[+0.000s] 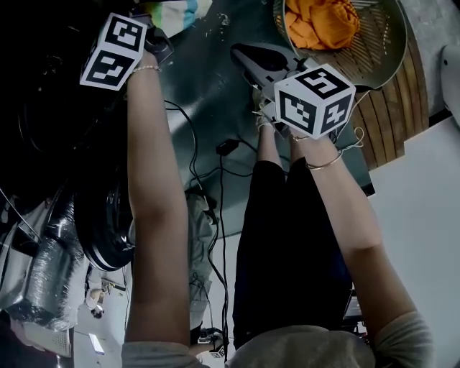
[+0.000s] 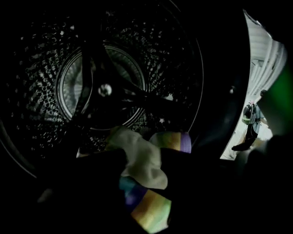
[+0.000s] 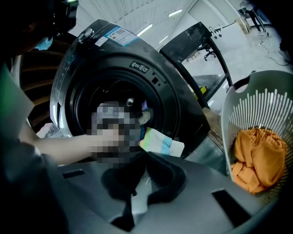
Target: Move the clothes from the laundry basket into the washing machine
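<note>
Washer drum point(image 2: 103, 89), striped cloth point(image 2: 149, 210) in left gripper point(image 2: 142, 162)

Big indoor hall, prob. a lab/test space w/ a laundry setup. Front-load washing machine point(image 3: 119, 64) stands on open pale floor point(image 3: 247, 50). Strip lights point(image 3: 175, 13) run along a high white ribbed ceiling point(image 3: 137, 16). Loose cables point(image 1: 220, 208) trail across the floor; laundry basket point(image 3: 270, 98) sits beside the machine.

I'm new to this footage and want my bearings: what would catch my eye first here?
The pastel-striped cloth pinched in the left gripper at the mouth of the dark washing machine drum. Next, the bright orange garment lying in the laundry basket at the right. The right gripper points at the machine, shut and empty.
</note>
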A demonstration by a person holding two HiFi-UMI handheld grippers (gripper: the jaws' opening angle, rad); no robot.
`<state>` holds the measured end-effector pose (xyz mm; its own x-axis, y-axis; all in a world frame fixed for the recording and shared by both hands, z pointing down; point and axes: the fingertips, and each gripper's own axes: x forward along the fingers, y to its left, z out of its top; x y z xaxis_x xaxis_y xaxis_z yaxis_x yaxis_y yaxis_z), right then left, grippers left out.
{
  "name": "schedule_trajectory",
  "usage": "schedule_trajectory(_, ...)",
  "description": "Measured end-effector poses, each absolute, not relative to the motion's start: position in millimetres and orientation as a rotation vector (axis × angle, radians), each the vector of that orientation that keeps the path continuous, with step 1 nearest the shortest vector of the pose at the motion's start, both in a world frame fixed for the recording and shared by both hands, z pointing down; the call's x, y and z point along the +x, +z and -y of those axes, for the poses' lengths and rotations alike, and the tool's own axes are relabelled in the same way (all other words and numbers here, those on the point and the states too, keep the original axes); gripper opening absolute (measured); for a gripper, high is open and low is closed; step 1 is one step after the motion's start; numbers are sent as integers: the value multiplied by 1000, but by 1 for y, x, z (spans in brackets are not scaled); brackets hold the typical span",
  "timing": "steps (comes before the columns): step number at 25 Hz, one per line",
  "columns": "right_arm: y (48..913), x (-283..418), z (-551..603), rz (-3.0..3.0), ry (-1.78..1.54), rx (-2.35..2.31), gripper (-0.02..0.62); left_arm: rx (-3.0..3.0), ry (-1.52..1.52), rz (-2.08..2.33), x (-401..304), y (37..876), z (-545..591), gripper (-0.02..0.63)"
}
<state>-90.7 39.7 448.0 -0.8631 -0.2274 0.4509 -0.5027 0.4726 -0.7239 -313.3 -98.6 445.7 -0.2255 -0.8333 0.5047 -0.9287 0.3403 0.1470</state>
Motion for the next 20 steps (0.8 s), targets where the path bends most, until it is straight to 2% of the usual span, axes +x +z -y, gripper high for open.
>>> schedule_trajectory(1,447,-91,-39,2435,1337,620,18,1504,261,2098,-312,453,91,308)
schedule_trajectory(2,447,-92,-38,2437,1335,620,18,1480,268,2090,-309,459,82,339)
schedule_trajectory(11,453,-81,-48,2406,1346,624,18,1410,528,1902,-247,524,-8,347)
schedule_trajectory(16,464,-76,-50,2381,1362,633,18,1258,418,1867,-243,557,-27,341)
schedule_trajectory(18,467,-76,-50,2377,1356,628,18,1222,415,1860,-248,567,-25,314)
schedule_trajectory(19,468,-76,-49,2377,1351,626,18,1217,423,1869,-251,569,-21,240)
schedule_trajectory(20,469,-75,-48,2378,1346,626,18,1219,435,1885,-255,568,-15,121)
